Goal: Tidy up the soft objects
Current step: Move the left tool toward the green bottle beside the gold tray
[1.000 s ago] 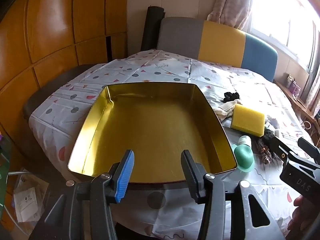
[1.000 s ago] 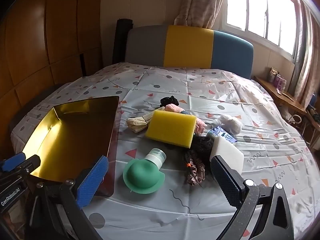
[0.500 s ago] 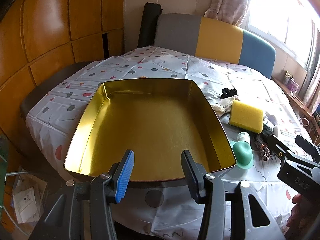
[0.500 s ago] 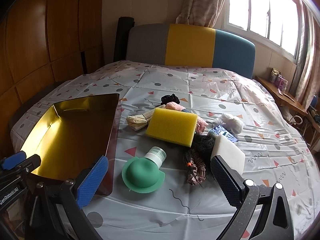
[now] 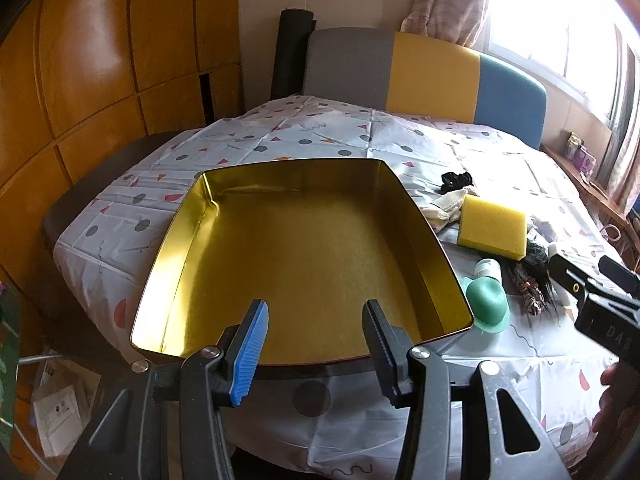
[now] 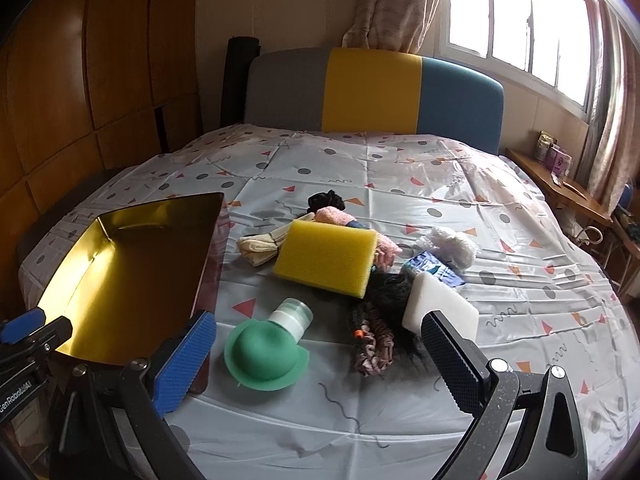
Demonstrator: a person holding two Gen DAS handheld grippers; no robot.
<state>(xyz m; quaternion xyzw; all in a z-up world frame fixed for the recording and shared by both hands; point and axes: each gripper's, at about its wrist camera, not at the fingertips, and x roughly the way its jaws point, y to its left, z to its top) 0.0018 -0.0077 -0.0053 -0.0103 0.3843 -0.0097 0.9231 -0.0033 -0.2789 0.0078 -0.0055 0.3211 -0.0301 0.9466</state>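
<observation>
Nearest the lens: right tongs [image 6: 316, 356] spread wide, nothing between the pads, aimed down at the pile. Left tongs [image 5: 316, 344] parted about halfway, also holding nothing, hovering at the near rim of the gold tin tray [image 5: 168, 256].

Just beyond the right tongs, slightly toward the blue pad: green silicone hat-shaped piece [image 6: 264, 354] with a clear-capped bottle [image 6: 291, 317] tucked against its far side. To the right of the green piece: a patterned scrunchie [image 6: 370, 346], a tuft of black hair-like fibre [image 6: 390, 290], then a white foam block [image 6: 440, 310] close to the black pad. Behind the green piece, tilted up over its neighbours: yellow sponge [image 6: 326, 256], long axis running across the view, roughly in line with the gap of the tongs. Further behind: beige cloth bundle [image 6: 260, 246], pink fluffy piece [image 6: 332, 214], black scrunchie [image 6: 326, 200]; a white fluffy ball [image 6: 452, 246] and blue packet [image 6: 432, 268] off to the right.

Tray lying left of the green piece, empty, just beside it. Clearly the right hand's job by position; left tongs well apart from the pile, probably better used steadying the tray. Likely first pick: green piece or sponge, then a short carry leftward.

Underneath: a bed under a glossy patterned cover [image 6: 400, 168], likely slippery. Beyond: grey, yellow and blue headboard [image 6: 372, 88], wood panelling left, curtained window right.
</observation>
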